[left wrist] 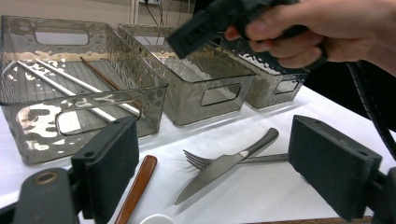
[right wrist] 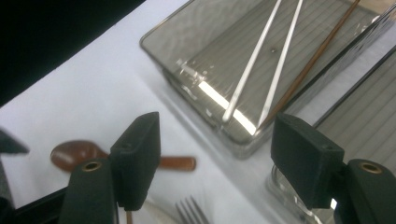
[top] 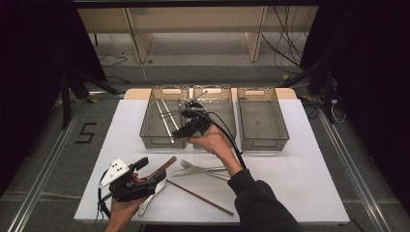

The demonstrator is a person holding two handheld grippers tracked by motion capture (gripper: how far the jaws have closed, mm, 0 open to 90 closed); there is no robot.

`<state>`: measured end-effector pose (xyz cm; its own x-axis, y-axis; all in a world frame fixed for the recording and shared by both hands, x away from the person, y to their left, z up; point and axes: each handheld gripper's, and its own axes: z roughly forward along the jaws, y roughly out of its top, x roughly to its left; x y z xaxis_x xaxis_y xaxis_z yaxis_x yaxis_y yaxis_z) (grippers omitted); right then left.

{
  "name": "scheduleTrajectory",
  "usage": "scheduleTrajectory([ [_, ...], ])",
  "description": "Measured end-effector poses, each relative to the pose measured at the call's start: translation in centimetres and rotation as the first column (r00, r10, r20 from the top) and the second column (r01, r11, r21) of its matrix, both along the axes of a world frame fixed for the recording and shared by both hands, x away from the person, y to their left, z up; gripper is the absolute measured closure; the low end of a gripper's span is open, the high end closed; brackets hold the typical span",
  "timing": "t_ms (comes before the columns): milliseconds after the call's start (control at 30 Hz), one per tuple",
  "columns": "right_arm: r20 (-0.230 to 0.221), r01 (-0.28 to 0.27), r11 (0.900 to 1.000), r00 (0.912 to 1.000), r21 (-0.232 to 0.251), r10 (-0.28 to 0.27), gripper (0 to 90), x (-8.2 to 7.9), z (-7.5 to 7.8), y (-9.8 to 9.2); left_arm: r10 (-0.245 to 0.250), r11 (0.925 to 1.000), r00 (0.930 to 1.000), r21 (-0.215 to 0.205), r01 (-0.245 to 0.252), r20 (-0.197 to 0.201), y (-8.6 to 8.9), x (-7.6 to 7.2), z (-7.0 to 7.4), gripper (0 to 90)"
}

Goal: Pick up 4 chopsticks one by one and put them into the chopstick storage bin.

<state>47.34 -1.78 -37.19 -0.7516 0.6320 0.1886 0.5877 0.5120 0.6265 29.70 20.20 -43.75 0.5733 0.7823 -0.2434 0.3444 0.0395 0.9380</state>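
Your right gripper hangs above the near end of the left bin, jaws spread wide with nothing between them. In that bin lie 2 silver chopsticks and 1 brown chopstick. Your left gripper rests low at the table's near left edge, jaws wide apart and empty, beside the wooden spoon. A fork and knife lie crossed on the white table; another brown chopstick lies nearer you. A "5" marks the floor.
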Motion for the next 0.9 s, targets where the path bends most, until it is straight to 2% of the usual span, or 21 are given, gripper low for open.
scheduleTrajectory([
  [267, 0.007, -0.051, 0.998, 0.9987, -0.023, 0.051, 31.8, -2.6, -0.4, -1.3, 0.000, 1.0000, 1.0000, 0.004, 0.000, -0.001, 0.1, 0.0, 0.0, 16.0],
  [500, 0.012, -0.091, 0.995, 0.9957, -0.047, 0.092, 30.7, -4.4, -1.1, -1.6, 0.004, 1.0000, 1.0000, 0.001, -0.004, -0.001, 0.1, 0.0, 0.0, 16.0],
  [800, 0.011, -0.112, 0.991, 0.9936, -0.071, 0.113, 30.5, -6.2, -1.9, -2.5, 0.005, 1.0000, 1.0000, 0.005, -0.005, 0.000, 0.1, 0.0, 0.0, 16.0],
  [900, -0.002, -0.114, 0.990, 0.9935, -0.087, 0.114, 30.6, -7.0, -2.2, -2.6, 0.005, 1.0000, 1.0000, 0.005, -0.005, -0.002, 0.1, 0.0, 0.0, 16.0],
])
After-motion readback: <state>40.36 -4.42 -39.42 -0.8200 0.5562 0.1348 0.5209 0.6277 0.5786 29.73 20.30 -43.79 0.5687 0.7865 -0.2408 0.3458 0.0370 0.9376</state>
